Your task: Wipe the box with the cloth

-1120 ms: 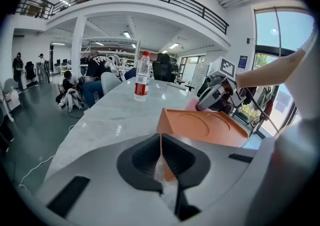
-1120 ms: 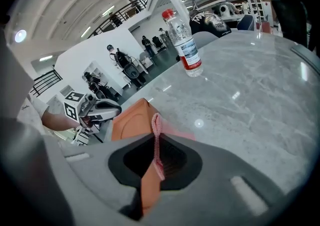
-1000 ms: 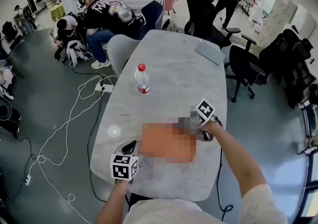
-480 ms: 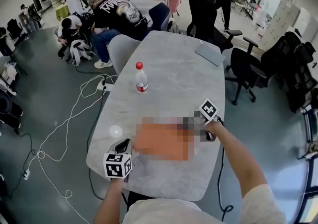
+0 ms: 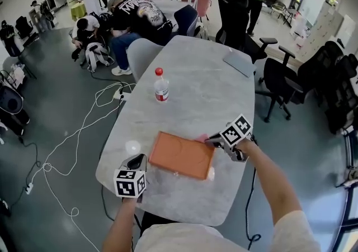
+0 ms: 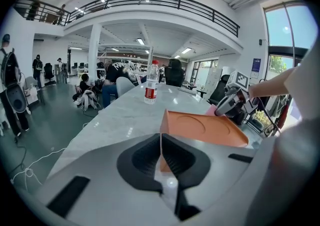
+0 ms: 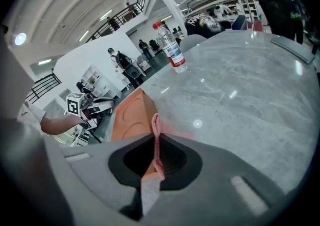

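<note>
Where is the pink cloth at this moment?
In the right gripper view, the cloth is pinched between the shut jaws of the right gripper, at the far right corner of the orange box.

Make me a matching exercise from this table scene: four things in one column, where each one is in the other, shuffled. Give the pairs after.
Things:
1. box
2. cloth
3. bottle
4. grey slab

Places:
A. pinched between the jaws of the right gripper
B. standing upright around the middle of the table
C. lying flat near the table's front edge
D. lying flat by the table's far right edge

Pairs: 1-C, 2-A, 3-B, 4-D
</note>
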{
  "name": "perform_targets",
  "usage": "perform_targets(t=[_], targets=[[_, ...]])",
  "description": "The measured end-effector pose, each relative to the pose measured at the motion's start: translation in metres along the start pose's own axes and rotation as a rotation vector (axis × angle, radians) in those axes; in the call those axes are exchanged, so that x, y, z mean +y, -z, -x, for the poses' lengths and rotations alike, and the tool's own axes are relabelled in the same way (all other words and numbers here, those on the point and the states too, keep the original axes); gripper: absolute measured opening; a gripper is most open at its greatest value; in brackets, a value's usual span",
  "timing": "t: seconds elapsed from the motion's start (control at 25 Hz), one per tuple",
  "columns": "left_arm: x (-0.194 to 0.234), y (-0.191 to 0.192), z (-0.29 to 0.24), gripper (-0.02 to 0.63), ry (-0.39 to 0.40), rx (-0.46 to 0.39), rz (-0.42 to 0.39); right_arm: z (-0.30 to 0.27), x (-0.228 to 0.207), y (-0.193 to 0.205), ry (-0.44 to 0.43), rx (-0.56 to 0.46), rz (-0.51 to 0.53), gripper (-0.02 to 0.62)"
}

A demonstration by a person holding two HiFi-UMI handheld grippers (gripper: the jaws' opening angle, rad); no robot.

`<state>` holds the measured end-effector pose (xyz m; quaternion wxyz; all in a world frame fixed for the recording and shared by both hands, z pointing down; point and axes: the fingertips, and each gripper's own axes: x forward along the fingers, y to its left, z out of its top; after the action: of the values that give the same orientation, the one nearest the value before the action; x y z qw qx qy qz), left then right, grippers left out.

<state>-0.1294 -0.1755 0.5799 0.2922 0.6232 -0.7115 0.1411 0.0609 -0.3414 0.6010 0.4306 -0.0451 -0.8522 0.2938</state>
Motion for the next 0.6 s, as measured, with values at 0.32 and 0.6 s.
perform_targets(t=[0.32,0.6], targets=[[-0.005,-0.003,0.007,0.017,-0.002,0.001,-0.022,0.016,-0.003,-0.008,0.042,-0.044,0.037,0.015],[0.0,-0.008,0.013,0.017,0.001,-0.008,-0.029,0.028,0.003,-0.03,0.087,-0.057,0.097,0.015]])
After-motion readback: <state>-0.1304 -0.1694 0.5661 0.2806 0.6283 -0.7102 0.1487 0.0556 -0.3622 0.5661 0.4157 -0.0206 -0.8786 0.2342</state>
